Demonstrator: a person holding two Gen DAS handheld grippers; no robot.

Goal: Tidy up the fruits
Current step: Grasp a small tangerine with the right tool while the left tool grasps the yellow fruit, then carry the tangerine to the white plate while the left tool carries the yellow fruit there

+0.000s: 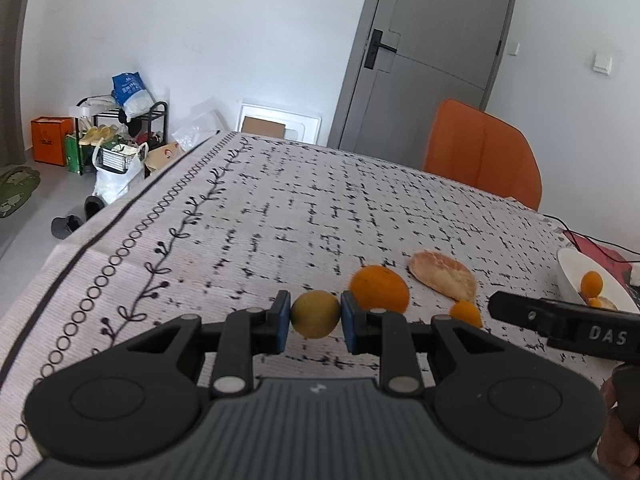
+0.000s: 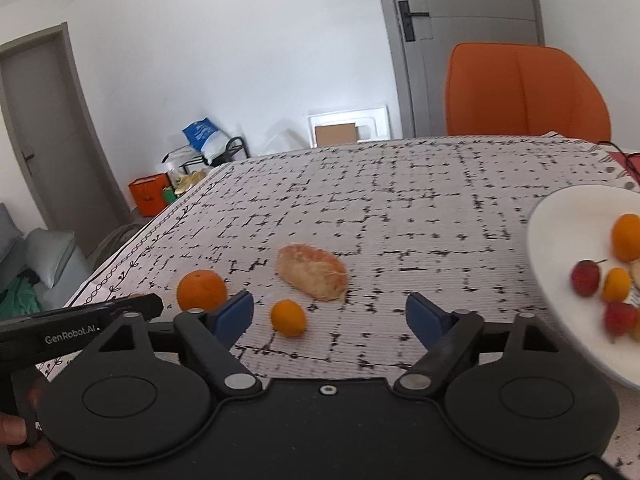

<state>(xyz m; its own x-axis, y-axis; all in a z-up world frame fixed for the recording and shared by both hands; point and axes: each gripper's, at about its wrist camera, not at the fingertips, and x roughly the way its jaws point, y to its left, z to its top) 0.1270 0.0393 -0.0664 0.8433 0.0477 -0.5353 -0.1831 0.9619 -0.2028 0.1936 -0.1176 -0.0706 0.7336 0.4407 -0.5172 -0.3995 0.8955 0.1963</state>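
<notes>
yellow-green fruit (image 1: 315, 314) in left claw (image 1: 315, 320)

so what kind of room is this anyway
Probably a lived-in home, a dining or living area: a table with a patterned tablecloth, an orange chair, and a shoe rack with bags by the wall.

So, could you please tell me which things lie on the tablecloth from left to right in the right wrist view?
Orange → small orange fruit → peeled citrus piece → white plate holding strawberries and small orange fruits.
</notes>
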